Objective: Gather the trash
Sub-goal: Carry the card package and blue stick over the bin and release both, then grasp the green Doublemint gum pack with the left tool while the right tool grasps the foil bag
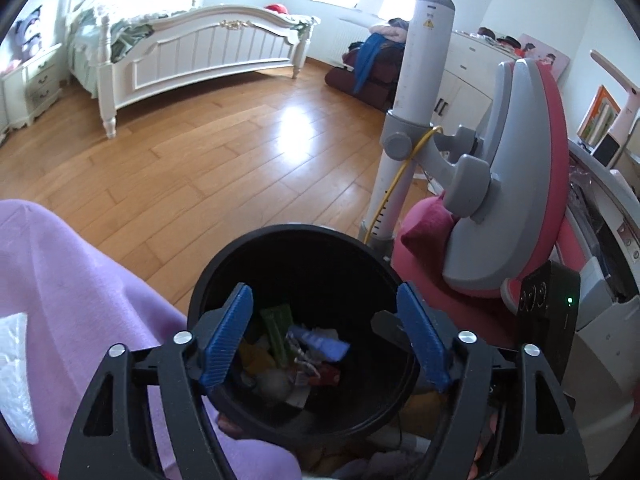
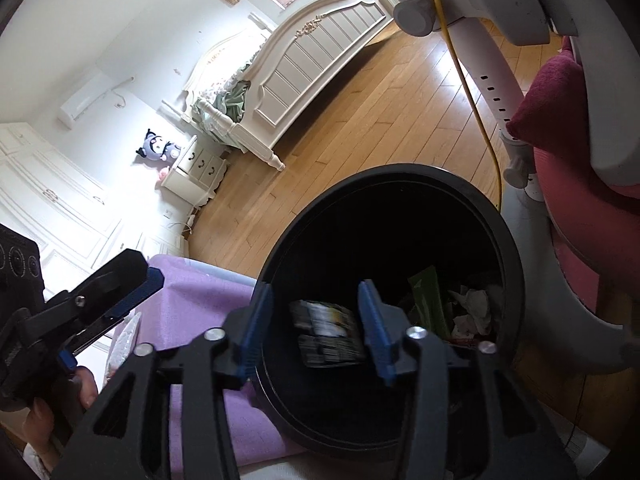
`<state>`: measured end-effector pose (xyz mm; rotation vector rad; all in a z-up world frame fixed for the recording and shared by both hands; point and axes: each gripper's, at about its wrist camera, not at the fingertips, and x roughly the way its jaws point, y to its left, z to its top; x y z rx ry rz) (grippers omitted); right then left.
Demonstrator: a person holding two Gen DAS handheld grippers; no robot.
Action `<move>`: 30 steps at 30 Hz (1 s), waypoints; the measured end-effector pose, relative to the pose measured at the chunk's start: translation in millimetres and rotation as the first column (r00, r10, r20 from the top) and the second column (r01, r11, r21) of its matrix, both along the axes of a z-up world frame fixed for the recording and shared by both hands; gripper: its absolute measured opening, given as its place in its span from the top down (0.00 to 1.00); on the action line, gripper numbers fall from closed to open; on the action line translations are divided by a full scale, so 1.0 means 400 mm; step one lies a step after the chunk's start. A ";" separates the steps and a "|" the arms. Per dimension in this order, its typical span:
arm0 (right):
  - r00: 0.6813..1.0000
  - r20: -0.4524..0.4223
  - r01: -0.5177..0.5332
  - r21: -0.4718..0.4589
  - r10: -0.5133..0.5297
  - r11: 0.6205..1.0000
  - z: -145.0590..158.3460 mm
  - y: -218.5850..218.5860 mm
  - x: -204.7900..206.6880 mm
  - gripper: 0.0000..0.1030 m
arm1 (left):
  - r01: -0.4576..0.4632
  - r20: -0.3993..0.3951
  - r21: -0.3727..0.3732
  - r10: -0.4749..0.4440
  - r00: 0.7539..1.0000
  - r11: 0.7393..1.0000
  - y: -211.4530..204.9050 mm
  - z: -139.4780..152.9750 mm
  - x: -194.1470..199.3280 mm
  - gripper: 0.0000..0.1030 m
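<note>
A round black bin (image 1: pixel 300 229) stands on the floor below both grippers. Inside lie a green wrapper (image 1: pixel 276 332), a blue packet (image 1: pixel 320 342) and crumpled white paper (image 1: pixel 272 384). My left gripper (image 1: pixel 322 294) hangs open over the bin's mouth with nothing between its fingers. In the right wrist view the same bin (image 2: pixel 400 169) shows the green wrapper (image 2: pixel 430 300) and white paper (image 2: pixel 476 308). My right gripper (image 2: pixel 315 290) is open above the rim. A dark printed packet (image 2: pixel 328 332), blurred, sits between its fingers with a gap on the left side.
A purple cloth (image 1: pixel 80 280) lies left of the bin. A pink and grey chair (image 1: pixel 520 180) with a yellow cable (image 1: pixel 400 172) crowds the right. A black device (image 1: pixel 548 308) is beside it. Wooden floor (image 1: pixel 200 152) and a white bed (image 1: pixel 200 52) lie beyond.
</note>
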<state>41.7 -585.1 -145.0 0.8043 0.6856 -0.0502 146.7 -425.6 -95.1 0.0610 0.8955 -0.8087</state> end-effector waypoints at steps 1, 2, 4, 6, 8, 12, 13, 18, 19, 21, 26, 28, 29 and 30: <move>1.000 0.001 -0.001 -0.007 0.001 1.000 0.006 0.003 -0.001 0.43 | 0.002 0.008 0.001 -0.002 1.000 1.000 0.003 0.006 -0.004 0.26; 1.000 0.002 -0.004 -0.011 0.004 1.000 0.013 0.008 -0.001 0.43 | 0.002 0.018 0.005 -0.002 1.000 1.000 0.007 0.014 -0.009 0.26; 1.000 0.006 -0.011 -0.015 0.011 1.000 0.024 0.019 -0.001 0.43 | -0.011 0.048 0.016 0.011 0.999 1.000 0.020 0.031 -0.018 0.23; 1.000 0.010 -0.020 -0.022 0.020 1.000 0.034 0.033 0.001 0.43 | -0.032 0.091 0.024 0.029 0.995 0.999 0.040 0.054 -0.033 0.15; 0.999 0.014 -0.030 -0.029 0.030 0.999 0.045 0.051 0.002 0.39 | -0.047 0.137 0.027 0.043 0.990 0.999 0.068 0.082 -0.049 0.12; 0.998 0.017 -0.059 -0.052 0.060 0.997 0.073 0.098 0.011 0.33 | -0.094 0.233 0.046 0.081 0.969 0.995 0.132 0.134 -0.083 0.09; 0.997 0.021 -0.069 -0.058 0.070 0.996 0.080 0.111 0.013 0.31 | -0.108 0.252 0.048 0.093 0.963 0.993 0.152 0.147 -0.090 0.09; 0.990 0.033 -0.132 -0.090 0.135 0.987 0.121 0.190 0.030 0.31 | -0.174 0.307 0.030 0.157 0.939 0.984 0.268 0.198 -0.114 0.06; 0.988 0.035 -0.144 -0.097 0.148 0.985 0.129 0.208 0.035 0.31 | -0.187 0.315 0.025 0.170 0.934 0.982 0.295 0.206 -0.118 0.06; 0.984 0.034 -0.171 -0.111 0.176 0.979 0.143 0.244 0.045 0.31 | -0.214 0.327 0.018 0.196 0.924 0.977 0.350 0.220 -0.128 0.06; 0.967 0.025 -0.248 -0.144 0.254 0.958 0.174 0.341 0.075 0.31 | -0.312 0.313 -0.002 0.297 0.902 0.950 0.523 0.223 -0.123 0.06; 0.956 0.019 -0.285 -0.163 0.291 0.945 0.188 0.385 0.093 0.31 | -0.364 0.283 -0.010 0.352 0.892 0.931 0.607 0.209 -0.111 0.06; 0.951 0.013 -0.303 -0.173 0.310 0.937 0.194 0.407 0.102 0.31 | -0.396 0.270 -0.011 0.384 0.883 0.918 0.650 0.200 -0.105 0.06; 0.944 0.008 -0.322 -0.179 0.329 0.930 0.199 0.428 0.113 0.31 | -0.426 0.255 -0.008 0.413 0.874 0.905 0.692 0.190 -0.096 0.06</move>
